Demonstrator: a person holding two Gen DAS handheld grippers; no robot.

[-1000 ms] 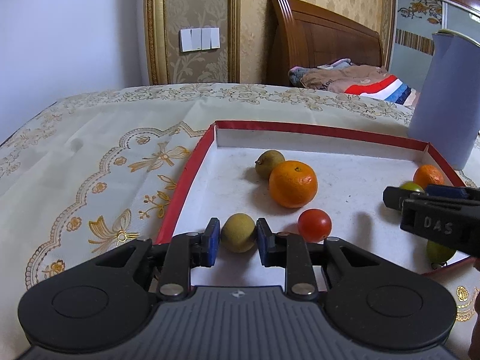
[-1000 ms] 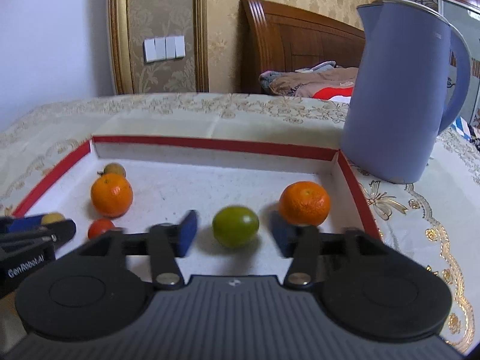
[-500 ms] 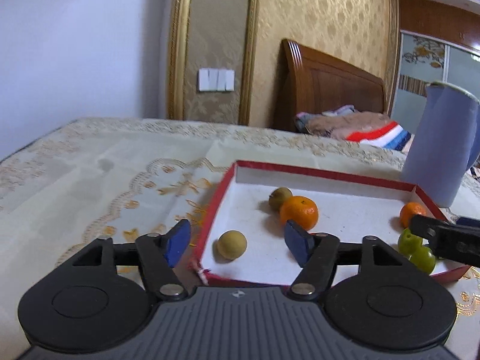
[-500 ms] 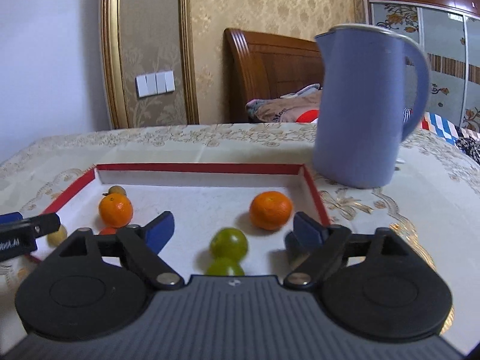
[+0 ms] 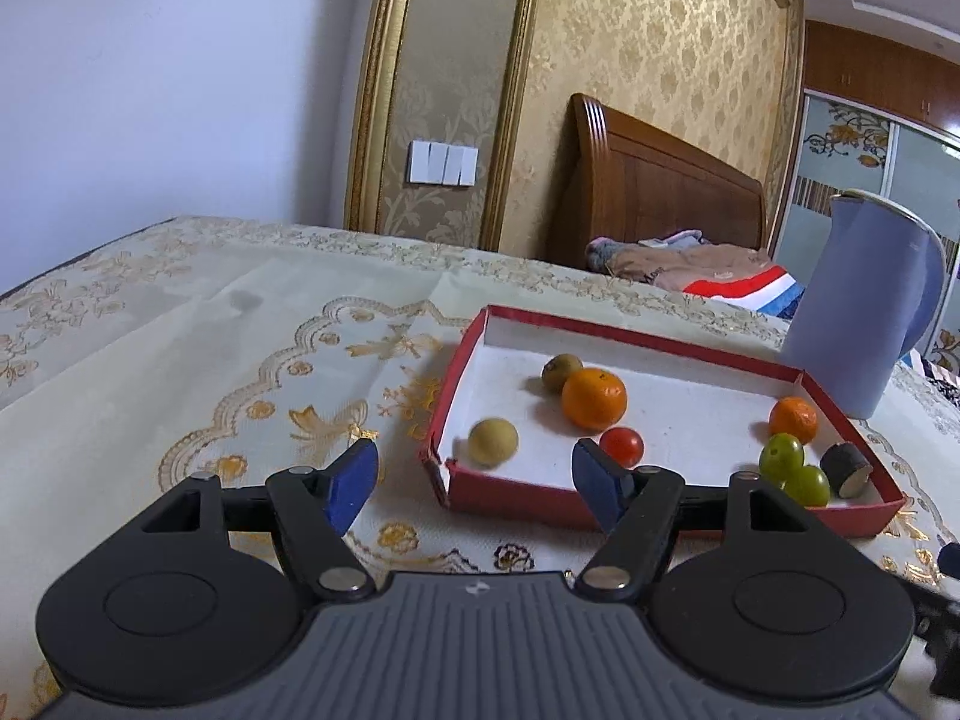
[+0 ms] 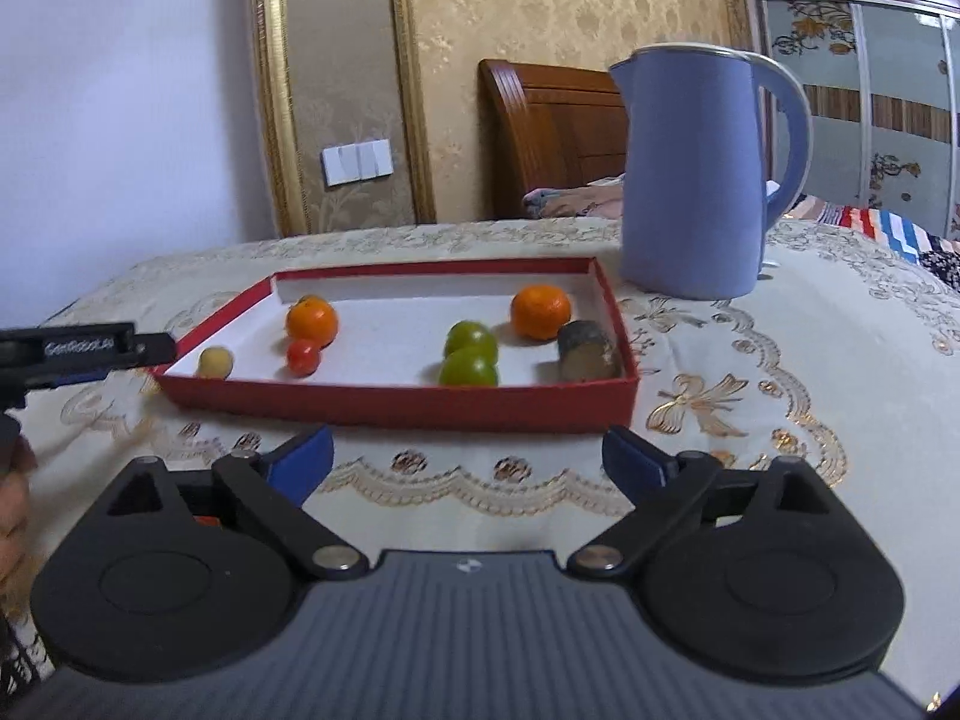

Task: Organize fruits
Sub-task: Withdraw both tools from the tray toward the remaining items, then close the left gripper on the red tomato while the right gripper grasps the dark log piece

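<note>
Both grippers sit back from the red tray (image 6: 396, 405), jaws spread wide and carrying nothing: the left gripper (image 5: 474, 483) off the tray's near-left corner, the right gripper (image 6: 465, 459) in front of its long near wall. All the fruit lies inside the tray: a pale yellow-brown fruit (image 5: 492, 443) near the left corner, a cherry tomato (image 5: 621, 446) just beside the big orange (image 5: 594, 399), a brownish-green fruit (image 5: 561, 372) tucked behind that orange, a smaller orange (image 6: 540, 312) to the right, and two green fruits (image 6: 470, 354) touching each other. These are round, smooth pieces, likely light and ready to roll, so a grip across the widest middle looks safest; the tomato probably bruises or splits under a hard squeeze, while the oranges should tolerate firmer pressure. A dark stubby cylinder (image 6: 585, 348) with a pale cut end lies by the right wall, and what it is cannot be made out. In the right wrist view the big orange hides nearly all of the brownish-green fruit, and the tray's near wall cuts off the undersides of the front fruits.
</note>
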